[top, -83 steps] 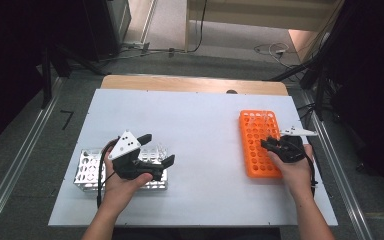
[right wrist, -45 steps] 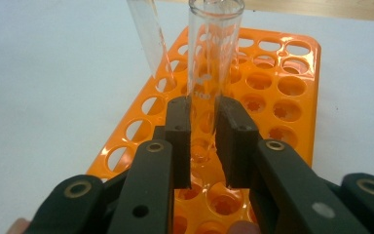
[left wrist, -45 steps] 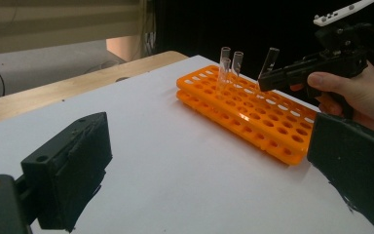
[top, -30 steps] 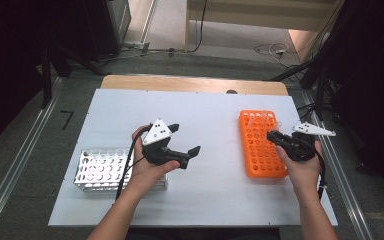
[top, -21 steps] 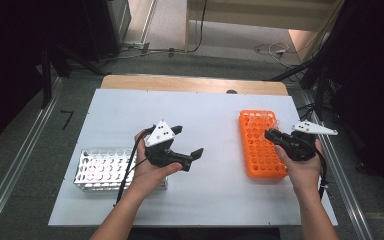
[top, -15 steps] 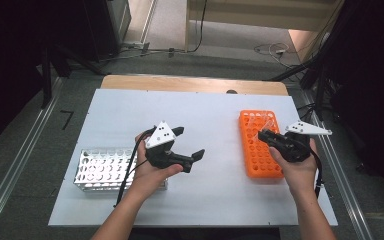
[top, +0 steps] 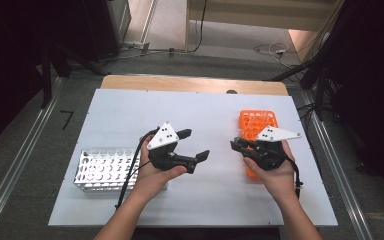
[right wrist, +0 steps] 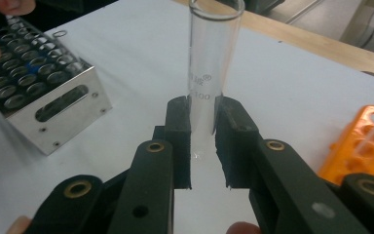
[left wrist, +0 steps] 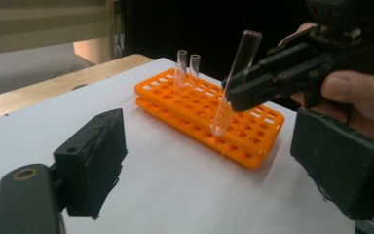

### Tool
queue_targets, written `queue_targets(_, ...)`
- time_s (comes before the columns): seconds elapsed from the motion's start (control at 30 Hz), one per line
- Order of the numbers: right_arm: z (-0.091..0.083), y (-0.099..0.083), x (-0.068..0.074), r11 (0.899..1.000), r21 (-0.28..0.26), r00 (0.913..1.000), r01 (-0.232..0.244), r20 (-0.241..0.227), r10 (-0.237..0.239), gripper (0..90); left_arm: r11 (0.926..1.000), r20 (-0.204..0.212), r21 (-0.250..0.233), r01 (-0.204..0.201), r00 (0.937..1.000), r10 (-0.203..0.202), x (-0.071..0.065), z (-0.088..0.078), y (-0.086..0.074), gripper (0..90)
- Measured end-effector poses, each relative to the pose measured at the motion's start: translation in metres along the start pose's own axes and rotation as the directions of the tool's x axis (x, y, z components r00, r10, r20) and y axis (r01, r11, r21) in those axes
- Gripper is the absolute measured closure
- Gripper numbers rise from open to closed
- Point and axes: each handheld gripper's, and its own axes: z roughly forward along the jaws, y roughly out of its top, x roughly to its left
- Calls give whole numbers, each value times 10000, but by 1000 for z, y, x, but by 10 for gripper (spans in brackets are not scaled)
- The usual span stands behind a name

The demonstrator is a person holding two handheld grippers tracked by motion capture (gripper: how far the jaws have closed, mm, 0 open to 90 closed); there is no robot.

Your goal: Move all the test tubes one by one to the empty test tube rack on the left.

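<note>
Now I see the white table point(top: 130, 110) carrying a steel tube rack point(top: 105, 167) at the left and an orange tube rack point(top: 256, 122) at the right. My left hand point(top: 152, 175) lies palm-up beside the steel rack, its left gripper point(top: 196, 145) pointing toward the middle; its jaws have just been closing, stand apart, and nothing sits between them. My right hand point(top: 275, 172) hovers over the orange rack's near end, the right gripper point(top: 236, 145) aimed left. Its jaws clamp a glass test tube point(right wrist: 209, 73), held tilted just above that rack. Two more tubes point(left wrist: 187, 68) stand upright at the rack's far end.
</note>
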Motion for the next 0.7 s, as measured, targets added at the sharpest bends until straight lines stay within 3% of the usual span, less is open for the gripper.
queue_targets(0.43,24,0,37,9946,583,9932,862,-838,-811,747,9986,-3,352,-385,9993,385,-17,12,0,469)
queue_targets(0.7,31,0,51,9900,725,9873,1211,-1122,-1125,747,9974,142,510,-503,9987,496,-22,17,-2,602)
